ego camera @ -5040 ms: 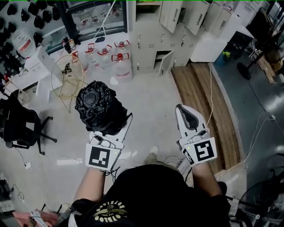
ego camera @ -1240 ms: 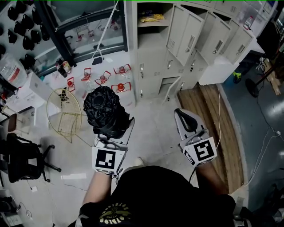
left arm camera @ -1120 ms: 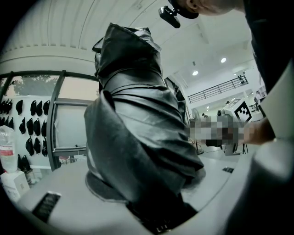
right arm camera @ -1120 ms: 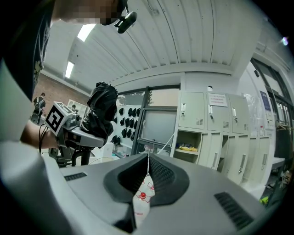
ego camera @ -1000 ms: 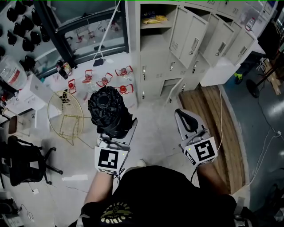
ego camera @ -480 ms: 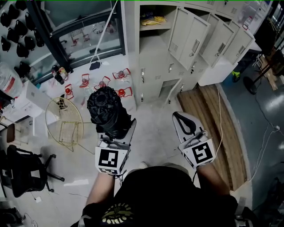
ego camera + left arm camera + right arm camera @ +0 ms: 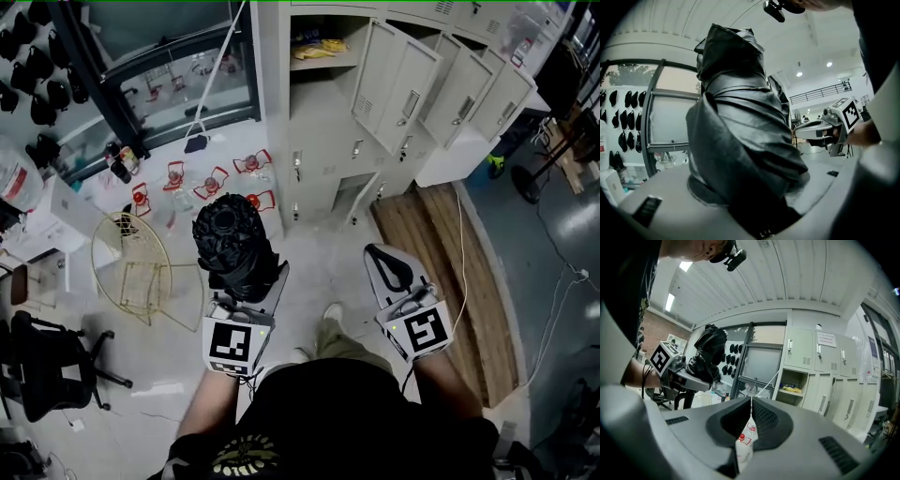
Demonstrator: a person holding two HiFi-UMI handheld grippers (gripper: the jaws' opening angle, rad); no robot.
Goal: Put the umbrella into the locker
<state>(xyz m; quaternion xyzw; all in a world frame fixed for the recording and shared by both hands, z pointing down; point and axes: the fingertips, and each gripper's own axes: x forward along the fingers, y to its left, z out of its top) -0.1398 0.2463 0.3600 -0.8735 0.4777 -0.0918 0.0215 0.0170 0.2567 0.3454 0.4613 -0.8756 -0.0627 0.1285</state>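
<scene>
Two grippers reach out ahead of us over a pale floor (image 7: 319, 239). On the left, our left gripper (image 7: 246, 281) is clamped on the umbrella (image 7: 232, 239). It is a folded black umbrella standing upright out of the jaws, above open floor and well short of the locker bank (image 7: 323, 141). Its fabric is glossy and wrapped in broad overlapping folds, thick through the middle.

On the right, our right gripper (image 7: 386, 262) holds nothing, its jaws brought together.

Only the head view looks down on the umbrella's upper end, a round knot of crumpled black pleats. Only it shows the floor around us: a gold wire frame (image 7: 141, 272) to the left, red-handled water bottles (image 7: 216, 178) beyond the umbrella, and a wooden platform (image 7: 450, 262) to the right.

The left gripper view adds the umbrella's side. The bundle narrows to a peak on top, and its lower part is sunk between the two grey jaws that press on it. The right gripper shows beyond it.

The right gripper view shows what the head view cannot. The dark pads meet along a thin seam with nothing caught between them. The lockers are seen upright there, one open compartment (image 7: 323, 84) with yellow packets (image 7: 317, 47) on its shelf and doors ajar beside it.
</scene>
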